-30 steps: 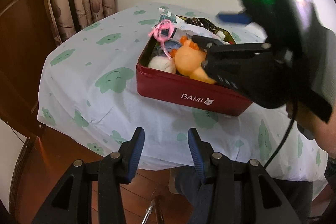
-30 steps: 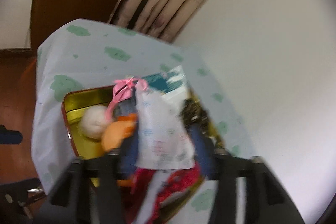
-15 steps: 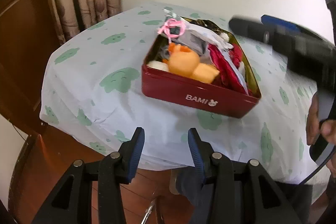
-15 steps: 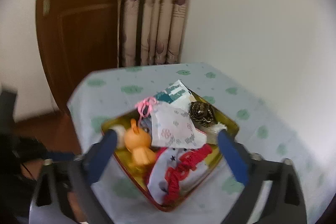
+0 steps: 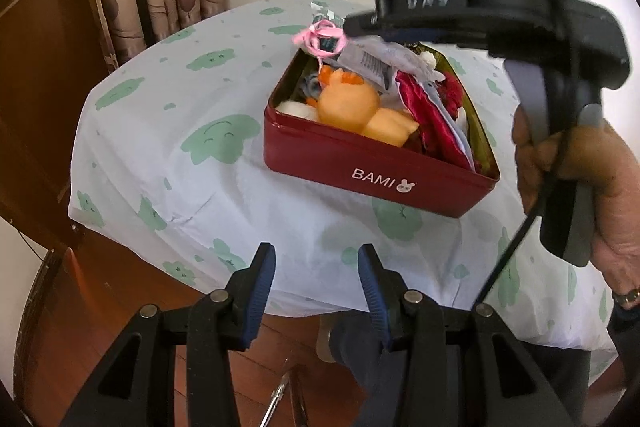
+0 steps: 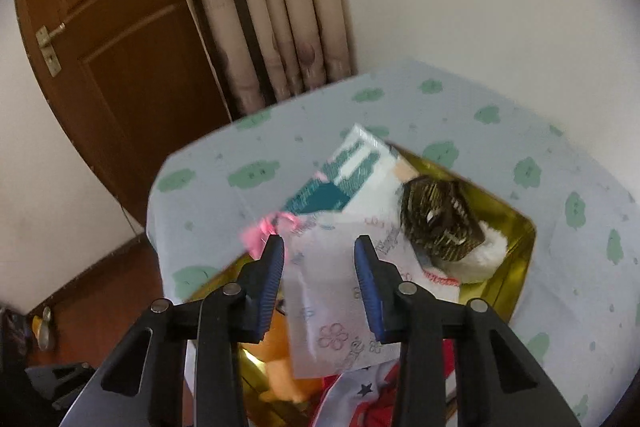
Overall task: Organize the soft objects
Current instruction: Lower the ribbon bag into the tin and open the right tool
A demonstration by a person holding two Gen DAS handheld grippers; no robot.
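Note:
A red tin marked BAMI (image 5: 360, 163) stands on the table, full of soft things: an orange duck toy (image 5: 352, 103), a white flower-print packet (image 6: 332, 291), a pink ribbon (image 6: 272, 223), a teal and white packet (image 6: 352, 171), a dark gold-striped round piece (image 6: 436, 223) and red and white cloth (image 5: 428, 115). My right gripper (image 6: 319, 247) hovers over the tin's far end. Its jaws are closing, with the flower-print packet lying under and between them, not pinched. My left gripper (image 5: 316, 255) hangs open and empty, off the table's near edge.
The table wears a white cloth with green cloud prints (image 5: 160, 147). A patterned curtain (image 6: 260, 7) and a brown wooden door (image 6: 120, 27) stand behind it. A person's hand (image 5: 592, 179) holds the right gripper's handle, and a black cable hangs from it.
The right gripper pulled back from the duck in the tin, rolled upright and came over the tin's far end with narrower jaws. The left gripper stayed put.

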